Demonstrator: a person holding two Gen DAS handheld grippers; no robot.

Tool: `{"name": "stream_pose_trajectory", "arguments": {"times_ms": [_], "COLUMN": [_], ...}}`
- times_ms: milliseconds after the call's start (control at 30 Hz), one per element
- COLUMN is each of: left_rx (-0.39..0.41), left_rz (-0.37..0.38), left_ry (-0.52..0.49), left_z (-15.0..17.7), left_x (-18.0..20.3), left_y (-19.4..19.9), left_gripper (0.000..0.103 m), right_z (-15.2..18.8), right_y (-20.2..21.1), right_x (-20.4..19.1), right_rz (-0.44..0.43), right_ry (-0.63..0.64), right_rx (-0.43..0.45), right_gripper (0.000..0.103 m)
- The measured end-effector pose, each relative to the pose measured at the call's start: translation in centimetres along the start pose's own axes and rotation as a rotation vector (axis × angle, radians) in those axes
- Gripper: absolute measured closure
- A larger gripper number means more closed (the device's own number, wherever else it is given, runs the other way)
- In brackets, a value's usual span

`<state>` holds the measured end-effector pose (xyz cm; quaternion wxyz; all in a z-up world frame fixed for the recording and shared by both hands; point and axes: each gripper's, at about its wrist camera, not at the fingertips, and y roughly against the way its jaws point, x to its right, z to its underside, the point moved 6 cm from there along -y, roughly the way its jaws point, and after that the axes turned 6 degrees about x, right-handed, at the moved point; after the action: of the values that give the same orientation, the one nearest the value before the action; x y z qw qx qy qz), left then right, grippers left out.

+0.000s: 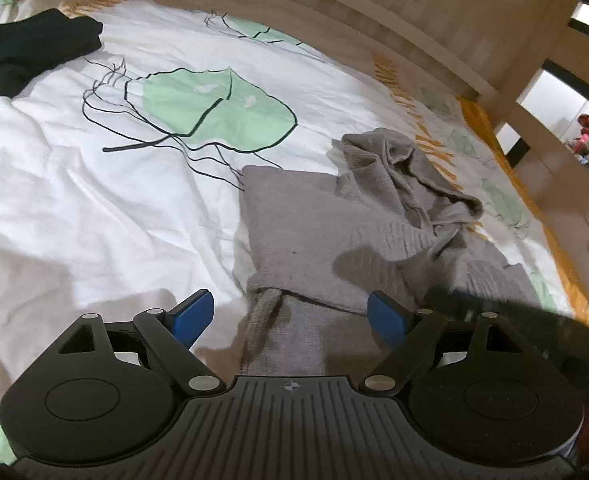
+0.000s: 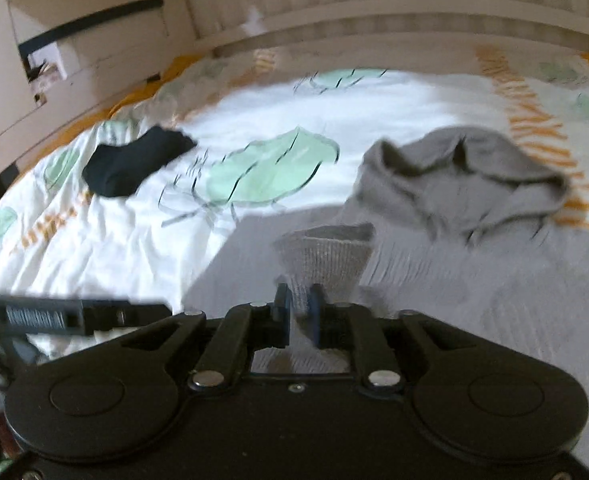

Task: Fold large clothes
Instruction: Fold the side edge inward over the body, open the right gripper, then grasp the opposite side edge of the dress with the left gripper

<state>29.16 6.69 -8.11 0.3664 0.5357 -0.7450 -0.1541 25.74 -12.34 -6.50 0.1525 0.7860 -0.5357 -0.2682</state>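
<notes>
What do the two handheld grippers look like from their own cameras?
Both are matte black with round side discs, silver pivot pins and blue finger pads. The left gripper has a ribbed centre plate with a small round emblem; the right gripper has a smooth one.

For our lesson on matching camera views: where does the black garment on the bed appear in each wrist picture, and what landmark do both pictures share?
Left wrist view: the black garment lies at the far upper left, on the white duvet.
Right wrist view: the black garment lies left of centre, in the upper half.
Shared landmark: the large green leaf print, lying between the black garment and the grey hoodie.
</notes>
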Motion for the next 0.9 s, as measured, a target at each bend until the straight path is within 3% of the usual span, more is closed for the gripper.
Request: {"name": "stream_pose_trajectory", "arguments": {"times_ms": [33,100,267,433,667,700,733,767,800,900], "left_rx": [0.001,0.0,-0.022,-0.049,-0.116,-0.112,-0.111,-0.114,-0.116,-0.088], "left_rz": [0.008,0.033,0.082,0.038,0.022,0.031,0.045,0.056,0.059,0.094], "left_ry": [0.006,0.015,-0.013,-0.109,-0.097,-0.1,-0.103,-0.105,-0.105,-0.101], "left_z": [0.0,0.0,0.4,1.7,3.7,3.7,3.8,3.7,3.7,3.2], "left_x": [0.2,0.7,3.6,5.5,6.4,6.6,6.9,7.2,7.3,8.2], "left_y": [-0.1,-0.4,-2.1,-4.1,-5.8,-5.7,-5.6,-5.7,-5.7,-5.0], "left_gripper": [0.019,0.019,0.019,0.019,0.021,0.025,0.044,0.073,0.087,0.093], "right_z": [0.5,1.3,4.0,7.1,9.1,9.2,9.2,9.4,9.5,9.6], "right_y": [0.3,1.3,3.4,5.2,6.1,6.0,5.9,5.9,5.9,5.8], "right_x": [0.0,0.6,2.0,3.4,3.2,3.1,3.0,3.0,3.0,3.0], "right_rz": [0.001,0.013,0.057,0.089,0.069,0.065,0.062,0.06,0.058,0.052], "right_ry": [0.003,0.014,0.053,0.059,0.082,0.085,0.089,0.091,0.094,0.091], "right_rx": [-0.003,-0.005,-0.02,-0.052,-0.008,-0.003,0.002,0.006,0.01,0.015], "right_gripper": [0.071,0.048,0.048,0.046,0.038,0.036,0.034,0.033,0.032,0.031]}}
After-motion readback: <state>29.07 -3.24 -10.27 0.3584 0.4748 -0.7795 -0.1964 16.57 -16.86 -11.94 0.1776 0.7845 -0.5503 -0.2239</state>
